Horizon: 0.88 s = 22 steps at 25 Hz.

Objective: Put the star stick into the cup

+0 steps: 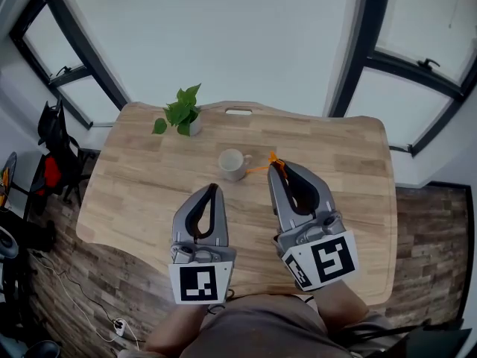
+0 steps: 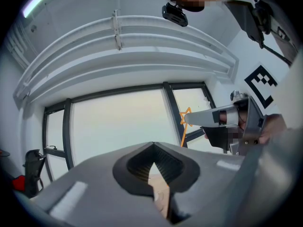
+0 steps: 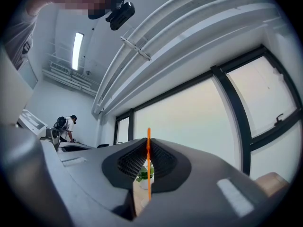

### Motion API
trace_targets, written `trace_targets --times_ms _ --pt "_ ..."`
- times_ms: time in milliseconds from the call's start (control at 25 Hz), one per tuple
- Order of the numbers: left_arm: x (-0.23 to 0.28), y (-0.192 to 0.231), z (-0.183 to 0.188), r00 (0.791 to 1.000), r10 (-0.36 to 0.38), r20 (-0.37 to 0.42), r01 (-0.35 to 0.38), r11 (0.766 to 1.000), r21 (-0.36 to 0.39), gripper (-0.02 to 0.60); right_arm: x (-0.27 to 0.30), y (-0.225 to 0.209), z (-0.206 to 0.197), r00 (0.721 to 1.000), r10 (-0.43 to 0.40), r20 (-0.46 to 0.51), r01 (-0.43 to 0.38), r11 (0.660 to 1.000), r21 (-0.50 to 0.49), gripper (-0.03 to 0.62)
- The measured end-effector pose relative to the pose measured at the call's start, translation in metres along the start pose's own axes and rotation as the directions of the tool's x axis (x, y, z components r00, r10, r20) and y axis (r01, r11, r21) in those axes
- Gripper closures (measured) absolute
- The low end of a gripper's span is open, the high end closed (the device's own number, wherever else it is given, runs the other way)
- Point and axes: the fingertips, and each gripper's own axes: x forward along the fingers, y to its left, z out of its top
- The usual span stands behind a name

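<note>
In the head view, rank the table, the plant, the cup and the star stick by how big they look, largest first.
1. table
2. plant
3. cup
4. star stick: thin, and partly hidden by the right gripper, so judged on its visible part only.

Head cam looks steeply down on the counter (image 1: 134,192); cams on left tongs (image 1: 215,188) and right tongs (image 1: 277,164) sit close behind their tips, both facing the far windows (image 2: 118,122).

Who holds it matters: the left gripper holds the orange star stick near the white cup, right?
No: the right gripper holds the orange star stick near the white cup; the right gripper view shows it clamped between the jaws.
</note>
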Motion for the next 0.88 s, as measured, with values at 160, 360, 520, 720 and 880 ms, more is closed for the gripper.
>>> trace_targets --times_ms 160,360,520,720,880 --pt "0.008 0.014 -0.002 1.000 0.010 0.000 -0.010 1.000 0.005 0.581 0.021 0.003 -0.004 1.000 0.011 -0.010 -0.010 1.000 0.001 0.548" --pt "0.019 0.034 -0.018 1.000 0.005 -0.026 -0.005 1.000 -0.006 0.581 0.048 0.010 -0.022 0.999 0.022 -0.047 -0.022 1.000 0.005 0.548" --pt "0.030 0.045 -0.044 0.998 -0.011 -0.067 0.007 0.998 -0.055 0.581 0.069 0.010 -0.044 0.996 0.015 -0.090 -0.015 1.000 0.008 0.548" --pt "0.046 0.058 -0.083 0.991 -0.036 -0.128 0.023 0.995 -0.099 0.581 0.092 0.008 -0.084 0.985 0.007 -0.174 -0.002 1.000 0.030 0.548" --pt "0.056 0.062 -0.108 0.982 -0.070 -0.178 0.062 0.997 -0.050 0.581 0.103 0.002 -0.114 0.975 -0.002 -0.224 0.017 0.998 0.068 0.548"
